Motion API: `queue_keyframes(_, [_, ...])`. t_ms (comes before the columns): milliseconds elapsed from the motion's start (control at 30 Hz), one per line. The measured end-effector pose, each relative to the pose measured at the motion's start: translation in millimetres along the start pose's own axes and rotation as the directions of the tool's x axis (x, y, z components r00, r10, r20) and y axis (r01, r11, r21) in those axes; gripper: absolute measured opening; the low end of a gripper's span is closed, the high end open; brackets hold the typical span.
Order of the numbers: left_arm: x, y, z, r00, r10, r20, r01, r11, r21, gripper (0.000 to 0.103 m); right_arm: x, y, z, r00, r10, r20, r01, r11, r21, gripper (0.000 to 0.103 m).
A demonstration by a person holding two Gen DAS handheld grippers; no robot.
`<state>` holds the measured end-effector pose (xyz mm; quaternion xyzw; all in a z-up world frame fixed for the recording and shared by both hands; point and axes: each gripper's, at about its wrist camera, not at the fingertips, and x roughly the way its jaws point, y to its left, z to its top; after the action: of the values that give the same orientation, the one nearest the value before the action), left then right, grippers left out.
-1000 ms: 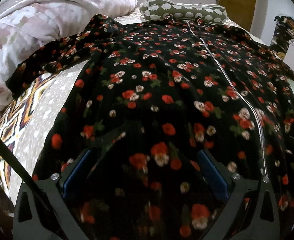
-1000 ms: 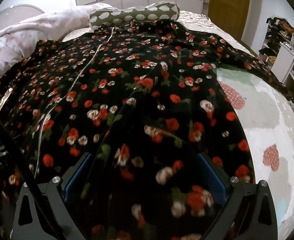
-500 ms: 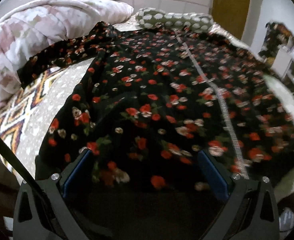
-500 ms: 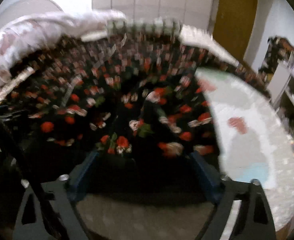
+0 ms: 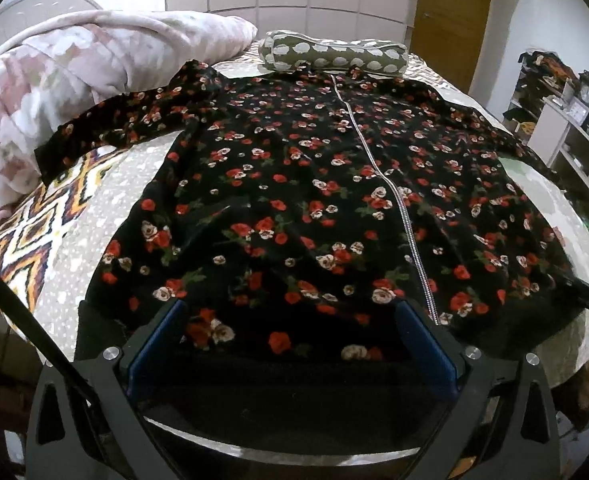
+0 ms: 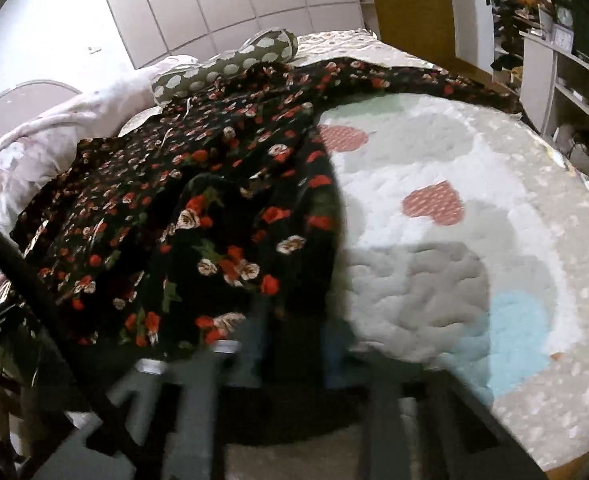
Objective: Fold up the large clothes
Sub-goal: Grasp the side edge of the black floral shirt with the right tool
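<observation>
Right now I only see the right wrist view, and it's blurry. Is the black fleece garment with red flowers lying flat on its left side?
Observer: Yes. In the left wrist view the black flowered fleece garment lies spread flat, its silver zipper running straight from collar to hem.
Operator: Where is its other sleeve?
Observer: That sleeve stretches sideways toward the pink and white plush blanket, over the zigzag-patterned bedcover.
Operator: And the left gripper?
Observer: The left gripper is open, its blue-padded fingers wide apart at the near hem.
</observation>
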<state>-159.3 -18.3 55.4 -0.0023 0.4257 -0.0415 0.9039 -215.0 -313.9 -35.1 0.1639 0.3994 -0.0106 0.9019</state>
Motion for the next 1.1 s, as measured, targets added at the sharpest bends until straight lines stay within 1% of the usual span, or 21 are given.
queue_keyframes(33, [0,2,0,1.000,0.005,0.002,-0.005,1.000,-0.007,0.103,-8,-8,-2,1.000,0.002,-0.003,-0.002,1.000,0.015,0.011])
queue_keyframes(67, [0,3,0,1.000,0.007,0.002,-0.007,1.000,-0.010,0.103,-15,-15,-5,1.000,-0.015,-0.002,0.016,1.000,0.027,0.009])
queue_keyframes(133, [0,5,-1,1.000,0.016,0.003,-0.016,1.000,-0.017,0.103,-28,-29,-13,0.998,-0.062,-0.008,0.062,0.997,0.046,0.002])
queue_keyframes(200, [1,4,-2,1.000,0.017,-0.002,-0.017,1.000,-0.016,0.103,-35,-42,-22,0.995,-0.096,-0.025,0.097,0.993,0.063,0.000])
queue_keyframes(233, [1,2,-2,1.000,0.020,-0.005,-0.020,1.000,-0.008,0.103,-37,-45,-27,0.986,-0.163,-0.041,0.165,0.985,0.055,0.000])
queue_keyframes(267, [2,0,-3,1.000,0.023,-0.006,-0.023,1.000,0.001,0.103,-39,-46,-28,0.979,-0.202,-0.039,0.204,0.978,0.039,0.000])
queue_keyframes(300, [1,-2,-4,1.000,0.028,-0.004,-0.028,1.000,0.012,0.103,-44,-47,-29,0.974,-0.223,-0.025,0.224,0.974,0.027,0.000])
queue_keyframes(433, [0,-9,-5,0.999,0.034,0.004,-0.034,0.999,0.036,0.103,-68,-38,-16,0.981,-0.181,0.067,0.179,0.983,0.033,0.000])
queue_keyframes(500, [0,-12,-7,0.999,0.034,0.005,-0.034,0.998,0.047,0.103,-71,-21,-5,0.979,-0.168,0.118,0.169,0.986,0.002,0.005])
queue_keyframes(533, [1,-13,-7,0.999,0.037,0.005,-0.037,0.998,0.053,0.103,-69,-12,1,0.980,-0.152,0.130,0.155,0.988,-0.015,0.012])
queue_keyframes(567, [1,-13,-8,0.999,0.038,0.005,-0.038,0.998,0.058,0.103,-66,-2,6,0.982,-0.133,0.137,0.139,0.990,-0.033,0.026])
queue_keyframes(600, [1,-14,-8,0.999,0.041,0.006,-0.041,0.997,0.065,0.103,-62,7,10,0.983,-0.116,0.144,0.124,0.991,-0.048,0.033])
queue_keyframes(633, [0,-14,-8,0.999,0.043,0.008,-0.044,0.997,0.069,0.103,-58,16,14,0.983,-0.101,0.152,0.111,0.992,-0.059,0.047])
queue_keyframes(667, [0,-14,-8,0.999,0.046,0.010,-0.046,0.996,0.071,0.103,-54,24,18,0.983,-0.088,0.160,0.100,0.993,-0.068,0.053])
queue_keyframes(767, [-1,-12,-6,0.998,0.059,0.023,-0.060,0.995,0.079,0.103,-43,48,32,0.986,-0.034,0.162,0.049,0.995,-0.090,0.054])
queue_keyframes(833, [1,-10,-1,0.997,0.066,0.028,-0.068,0.994,0.082,0.103,-35,58,41,0.988,-0.007,0.151,0.023,0.994,-0.106,0.058])
queue_keyframes(933, [8,-7,8,0.997,0.072,0.023,-0.074,0.994,0.079,0.103,-29,63,51,0.989,-0.004,0.148,0.024,0.990,-0.136,0.058])
queue_keyframes(1000, [13,-7,16,0.998,0.063,0.020,-0.064,0.995,0.077,0.103,-24,59,59,0.990,-0.010,0.143,0.031,0.988,-0.150,0.058])
queue_keyframes(1033, [17,-6,23,0.998,0.055,0.027,-0.056,0.996,0.071,0.103,-21,50,64,0.991,-0.008,0.136,0.027,0.990,-0.141,0.058])
queue_keyframes(1100, [25,-6,34,0.997,0.057,0.049,-0.060,0.996,0.059,0.103,-13,23,76,0.993,-0.025,0.119,0.035,0.996,-0.079,0.058])
